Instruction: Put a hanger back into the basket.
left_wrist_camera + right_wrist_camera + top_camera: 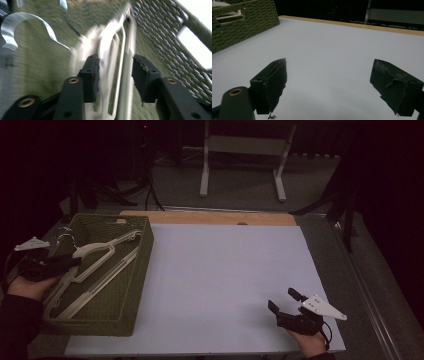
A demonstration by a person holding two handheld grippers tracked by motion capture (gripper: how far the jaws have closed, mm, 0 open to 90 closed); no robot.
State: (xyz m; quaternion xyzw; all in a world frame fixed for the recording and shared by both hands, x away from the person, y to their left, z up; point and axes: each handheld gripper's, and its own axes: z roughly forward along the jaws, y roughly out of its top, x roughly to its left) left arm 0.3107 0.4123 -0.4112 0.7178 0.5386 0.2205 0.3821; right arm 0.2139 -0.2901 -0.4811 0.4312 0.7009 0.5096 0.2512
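Observation:
A green woven basket [132, 290] stands at the table's left and holds white plastic hangers [100, 252] with metal hooks [65, 236]. My left gripper [75, 261] reaches in over the basket's left rim, above the hangers. In the left gripper view its jaws [115, 75] stand apart, and the blurred white hanger bars [125, 50] run between and below them; I see no pad pressing on them. A metal hook [25, 18] curves at the upper left. My right gripper [283, 300] rests low at the table's front right, open wide [332, 82], nothing between its jaws.
The pale table sheet [225, 270] stretches between basket and right gripper. A wooden strip [210, 217] edges the far side. The basket's wall [244, 22] shows far left in the right gripper view. A metal stand [240, 165] is on the floor beyond.

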